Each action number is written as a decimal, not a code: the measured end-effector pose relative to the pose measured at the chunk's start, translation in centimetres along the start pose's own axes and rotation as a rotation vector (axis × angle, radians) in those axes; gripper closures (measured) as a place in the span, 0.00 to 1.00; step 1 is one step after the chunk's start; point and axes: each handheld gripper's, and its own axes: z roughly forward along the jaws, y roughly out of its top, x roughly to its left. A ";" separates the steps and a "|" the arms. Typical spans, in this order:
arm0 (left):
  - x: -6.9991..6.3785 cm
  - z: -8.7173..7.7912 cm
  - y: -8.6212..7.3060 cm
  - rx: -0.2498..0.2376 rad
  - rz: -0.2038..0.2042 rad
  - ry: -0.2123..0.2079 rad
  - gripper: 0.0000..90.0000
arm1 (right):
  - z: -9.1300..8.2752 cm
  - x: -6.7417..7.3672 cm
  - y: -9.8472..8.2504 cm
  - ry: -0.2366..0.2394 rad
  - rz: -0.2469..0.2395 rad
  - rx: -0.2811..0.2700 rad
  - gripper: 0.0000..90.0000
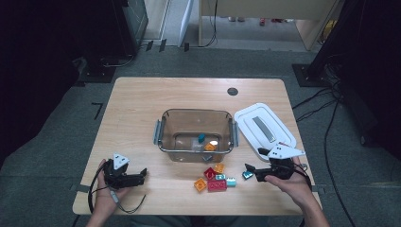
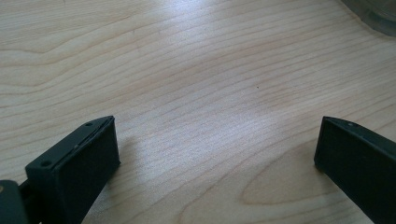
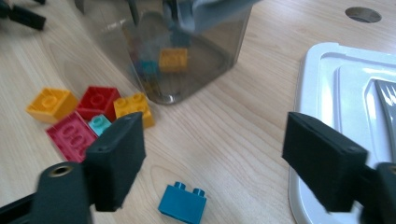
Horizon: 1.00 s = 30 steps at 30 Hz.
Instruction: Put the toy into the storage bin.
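Note:
My right gripper (image 1: 249,172) (image 3: 215,135) hovers low over the table's front right, jaws open. A dark blue brick (image 1: 247,175) (image 3: 183,204) lies on the wood just below and between them, untouched. To its left sits a cluster of loose bricks (image 1: 215,178): orange (image 3: 50,103), red (image 3: 98,100), yellow (image 3: 133,106), pink (image 3: 70,135) and a small light teal one (image 3: 99,123). Behind them stands a clear tub (image 1: 163,130) (image 3: 201,60) holding an orange brick (image 1: 210,147) and a teal brick (image 1: 201,137). My left gripper (image 1: 143,174) (image 2: 215,140) rests open on bare wood at the front left.
A white lid (image 1: 246,118) (image 3: 327,79) lies right of the tub, close beside my right gripper. A round cable hole (image 1: 232,91) is at the table's far side. Cables and dark equipment stand on the floor around the table.

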 end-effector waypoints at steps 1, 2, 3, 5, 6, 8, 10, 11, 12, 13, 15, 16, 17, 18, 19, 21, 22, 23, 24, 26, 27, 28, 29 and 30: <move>0.0 0.0 0.0 0.000 0.000 0.000 0.00 | 0.3 0.0 -0.4 -0.003 -0.013 0.003 0.28; 0.0 0.0 0.0 0.000 0.000 0.000 0.00 | 0.4 0.0 -0.6 -0.004 -0.019 0.004 0.29; 0.0 0.0 0.0 0.000 0.000 0.000 0.00 | 0.5 0.0 -0.9 -0.005 -0.028 0.005 0.31; 0.0 0.0 0.0 0.000 0.000 0.000 0.00 | 0.8 -0.1 -1.4 -0.002 -0.037 0.008 0.34; 0.0 0.0 0.0 0.000 0.000 0.000 0.00 | 1.0 -0.2 -1.7 0.012 -0.043 0.019 0.35; 0.0 0.0 0.0 0.000 0.000 0.000 0.00 | 1.3 -0.2 -2.3 0.008 -0.057 0.031 0.38; 0.0 0.0 0.0 0.000 0.000 0.000 0.00 | 1.7 -0.1 -2.9 0.012 -0.074 0.052 0.40; 0.0 0.0 0.0 0.000 0.000 0.000 0.00 | 1.8 -0.1 -3.1 0.013 -0.086 0.063 0.41; 0.0 0.0 0.0 0.000 0.000 0.000 0.00 | 2.0 0.0 -3.4 0.011 -0.095 0.076 0.42; 0.0 0.0 0.0 0.000 0.000 0.000 0.00 | 2.1 0.0 -3.6 0.015 -0.103 0.087 0.42; 0.0 0.0 0.0 0.000 0.000 0.000 0.00 | 2.3 0.1 -4.1 0.027 -0.116 0.100 0.44; 0.0 0.0 0.0 0.000 0.000 0.000 0.00 | 2.3 0.1 -4.2 0.034 -0.114 0.094 0.46; 0.0 0.0 0.0 0.000 0.000 0.000 0.00 | 2.3 0.1 -4.2 0.042 -0.112 0.090 0.47; 0.0 0.0 0.0 0.000 0.000 0.000 0.00 | 2.3 0.1 -4.3 0.046 -0.117 0.086 0.49; 0.0 0.0 0.0 0.000 0.000 0.000 0.00 | 2.3 0.1 -4.3 0.048 -0.118 0.084 0.50; 0.0 0.0 0.0 0.000 0.000 0.000 0.00 | 2.2 0.1 -4.4 0.064 -0.113 0.087 0.50; 0.0 0.0 0.0 0.000 0.000 0.000 0.00 | 2.2 0.2 -4.4 0.073 -0.110 0.088 0.50; 0.0 0.0 0.0 0.000 0.000 0.000 0.00 | 2.1 0.2 -4.4 0.079 -0.110 0.087 0.50; 0.0 0.0 0.0 0.000 0.000 0.000 0.00 | 2.1 0.2 -4.5 0.091 -0.110 0.090 0.50; 0.0 0.0 0.0 0.000 0.000 0.000 0.00 | 2.2 0.3 -4.6 0.105 -0.118 0.106 0.49; 0.0 0.0 0.0 0.000 0.000 0.000 0.00 | 2.2 0.4 -4.7 0.110 -0.125 0.112 0.49; 0.0 0.0 0.0 0.000 0.000 0.000 0.00 | 2.3 0.5 -4.7 0.108 -0.138 0.118 0.50; 0.0 0.0 0.0 0.000 0.000 0.000 0.00 | 2.4 0.5 -4.7 0.109 -0.142 0.123 0.50; 0.0 0.0 0.0 0.000 0.000 0.000 0.00 | 2.5 0.6 -4.8 0.106 -0.147 0.126 0.52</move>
